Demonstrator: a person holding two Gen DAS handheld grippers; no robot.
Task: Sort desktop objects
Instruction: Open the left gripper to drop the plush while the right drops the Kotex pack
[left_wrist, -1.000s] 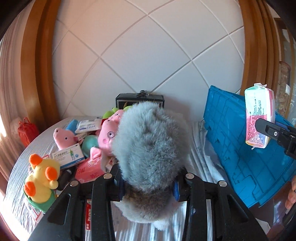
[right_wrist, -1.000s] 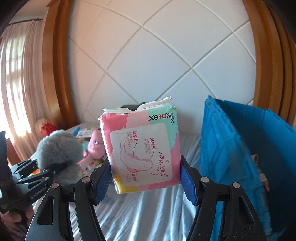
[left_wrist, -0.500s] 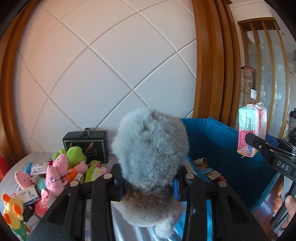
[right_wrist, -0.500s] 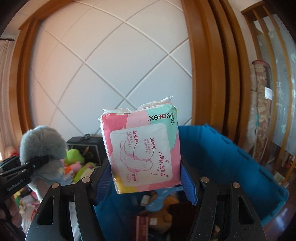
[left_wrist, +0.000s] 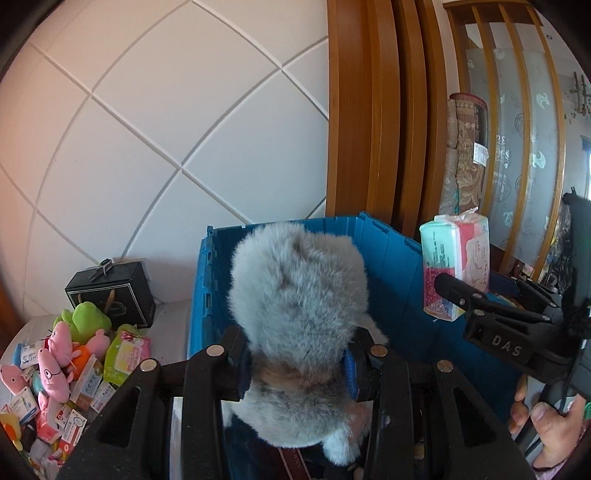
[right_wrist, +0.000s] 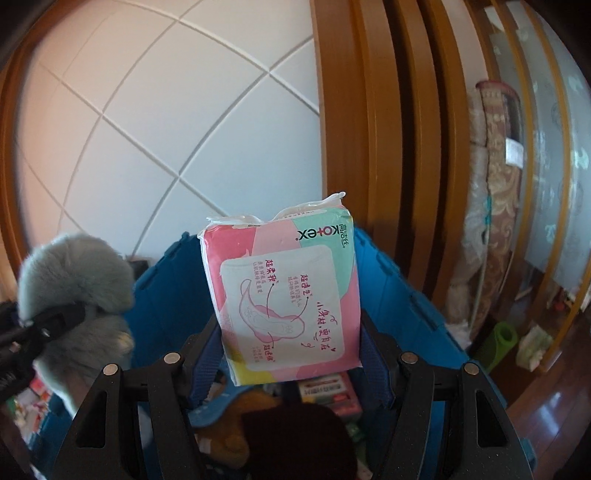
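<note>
My left gripper is shut on a grey fluffy plush toy and holds it over the open blue crate. My right gripper is shut on a pink and mint pack of sanitary pads, held upright over the same blue crate. The pack shows at the right in the left wrist view, and the plush at the left in the right wrist view. Inside the crate lie a brown plush, a dark red item and small boxes.
A pile of pink pig toys, a green plush, wipes packs and small medicine boxes lies on the table at left. A black box stands against the white tiled wall. Wooden frames and rolled rugs stand at right.
Both grippers have swung right with their loads, from above the table and toy pile to above the blue crate. The crate's inside now shows below the right gripper.
</note>
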